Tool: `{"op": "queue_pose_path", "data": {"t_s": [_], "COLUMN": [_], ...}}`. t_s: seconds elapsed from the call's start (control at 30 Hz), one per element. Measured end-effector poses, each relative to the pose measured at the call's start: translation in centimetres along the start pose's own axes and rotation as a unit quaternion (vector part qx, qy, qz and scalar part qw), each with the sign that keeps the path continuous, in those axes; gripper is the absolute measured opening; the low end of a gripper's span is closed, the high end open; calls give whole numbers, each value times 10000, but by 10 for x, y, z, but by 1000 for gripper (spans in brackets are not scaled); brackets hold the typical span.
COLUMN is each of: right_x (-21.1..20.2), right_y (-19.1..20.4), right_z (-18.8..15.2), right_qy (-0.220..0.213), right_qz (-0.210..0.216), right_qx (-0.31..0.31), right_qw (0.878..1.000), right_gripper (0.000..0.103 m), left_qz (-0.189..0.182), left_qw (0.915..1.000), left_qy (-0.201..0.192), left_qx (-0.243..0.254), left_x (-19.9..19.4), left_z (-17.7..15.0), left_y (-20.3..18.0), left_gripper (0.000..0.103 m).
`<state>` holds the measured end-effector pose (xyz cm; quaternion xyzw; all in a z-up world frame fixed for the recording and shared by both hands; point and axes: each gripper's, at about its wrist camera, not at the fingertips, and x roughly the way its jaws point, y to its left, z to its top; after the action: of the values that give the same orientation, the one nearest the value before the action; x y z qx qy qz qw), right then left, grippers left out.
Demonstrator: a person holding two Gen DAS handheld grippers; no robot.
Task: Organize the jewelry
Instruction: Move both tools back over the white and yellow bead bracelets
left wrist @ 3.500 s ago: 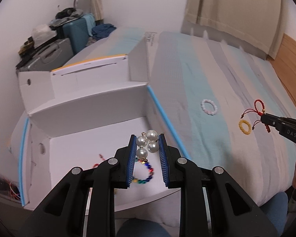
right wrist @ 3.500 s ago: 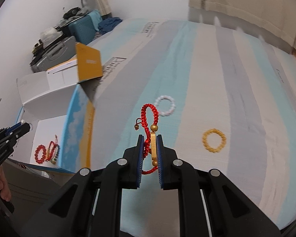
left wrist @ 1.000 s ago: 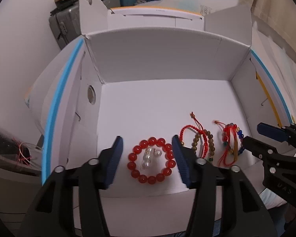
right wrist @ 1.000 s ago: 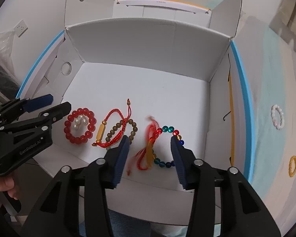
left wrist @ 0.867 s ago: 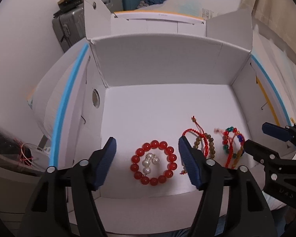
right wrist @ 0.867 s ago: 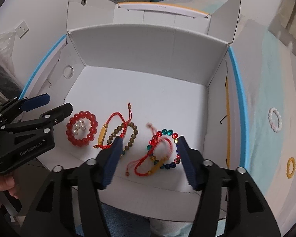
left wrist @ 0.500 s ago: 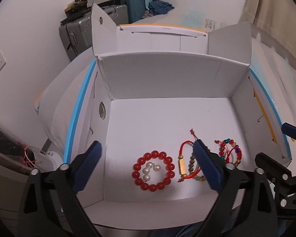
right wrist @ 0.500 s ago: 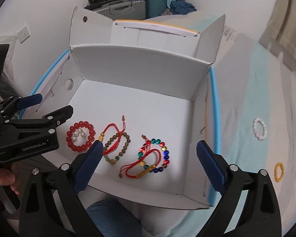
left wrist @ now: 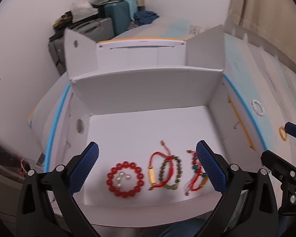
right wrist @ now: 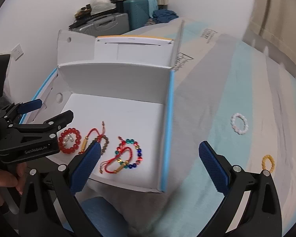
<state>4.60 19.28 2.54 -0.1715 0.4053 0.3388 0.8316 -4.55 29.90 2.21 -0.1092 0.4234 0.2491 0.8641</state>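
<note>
Both your grippers stand spread wide with nothing between the pads. Your left gripper hangs over the near edge of the white box, and your right gripper hangs over the box's near right corner, its right finger out over the bed. Both sets of jaws have just been opening.

Along the near edge of the box floor the jewelry lies in a row. Toward the near left corner sits the red bead bracelet with the pearl cluster inside its ring. Just beside it to the right lie the red cord bracelet and the brown bead bracelet, overlapping. Toward the near right corner lies the multicoloured bead bracelet, with a second red cord bracelet tangled across it.

Farther out, on the bed to the right of the box, the yellow bead ring lies nearer you and the white bead bracelet lies beyond it, the two well apart.

Suitcases stand against the far wall.
</note>
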Motion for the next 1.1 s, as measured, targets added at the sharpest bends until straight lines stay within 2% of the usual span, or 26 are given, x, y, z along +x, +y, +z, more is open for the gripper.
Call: {"op": "queue_pose_path", "data": {"t_s": [0.6, 1.1], "right_x": [-33, -52], "right_y": [-89, -184], "right_z": [-26, -60], "right_qy": [-152, -109], "right_qz": [-407, -928], "right_qx": [703, 1366], "right_qw": [9966, 9862], "right_gripper": [95, 95], "left_qz": [-535, -957], "left_qw": [9970, 9899], "left_qy": [-222, -228], "left_qx": [514, 1018], "left_x": [-11, -6], "left_z": [19, 27], "left_y": [-88, -179], "left_gripper": [97, 97]}}
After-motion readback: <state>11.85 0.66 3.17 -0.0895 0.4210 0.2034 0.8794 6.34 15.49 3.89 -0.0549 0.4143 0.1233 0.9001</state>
